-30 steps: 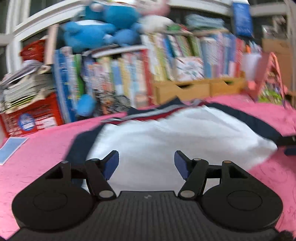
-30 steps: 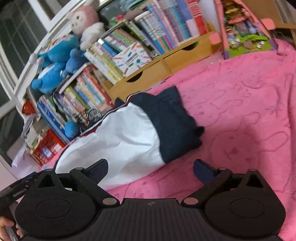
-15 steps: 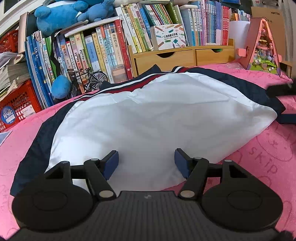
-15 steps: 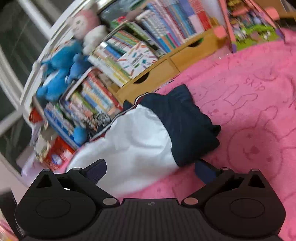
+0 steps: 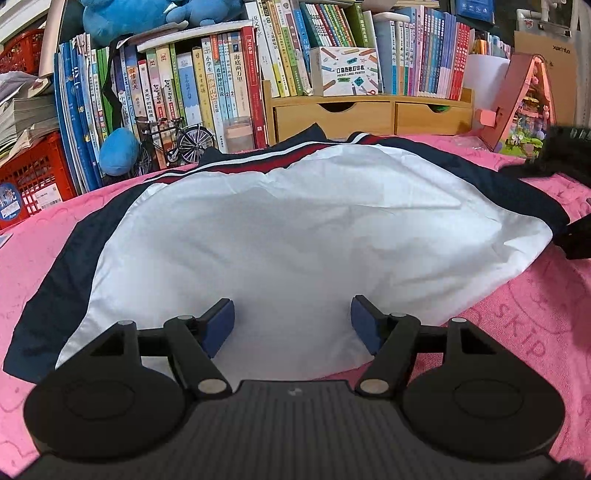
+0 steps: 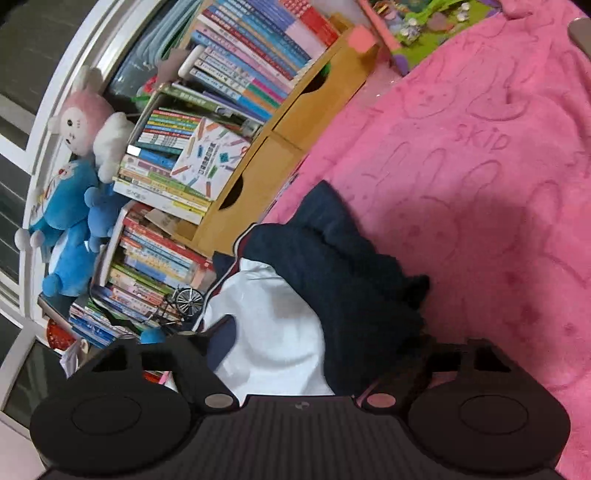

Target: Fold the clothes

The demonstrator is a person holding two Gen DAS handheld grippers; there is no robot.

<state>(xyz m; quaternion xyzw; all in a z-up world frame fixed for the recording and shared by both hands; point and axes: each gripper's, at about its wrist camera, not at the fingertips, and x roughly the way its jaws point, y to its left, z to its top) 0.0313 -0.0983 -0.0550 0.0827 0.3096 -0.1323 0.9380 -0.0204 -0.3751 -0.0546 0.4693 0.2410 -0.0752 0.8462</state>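
A white jacket (image 5: 288, 236) with navy sleeves and a red-white stripe lies spread on the pink blanket (image 5: 535, 314). My left gripper (image 5: 291, 325) is open, its blue-padded fingers over the jacket's near white hem. In the right wrist view the jacket (image 6: 280, 332) shows its white body and bunched navy sleeve (image 6: 347, 273). My right gripper (image 6: 317, 350) is open and tilted, low over the jacket's right end, its right finger hidden behind the navy sleeve. The right gripper's dark edge shows in the left wrist view at the far right (image 5: 576, 240).
A bookshelf (image 5: 229, 85) with wooden drawers (image 5: 369, 114), a model bicycle (image 5: 173, 142), blue plush toys (image 5: 122, 18) and a red crate (image 5: 29, 177) line the far edge. A pink toy house (image 5: 524, 107) stands back right.
My left gripper has come down and closer over the jacket's white hem. My right gripper has rolled and dropped onto the jacket's navy sleeve end.
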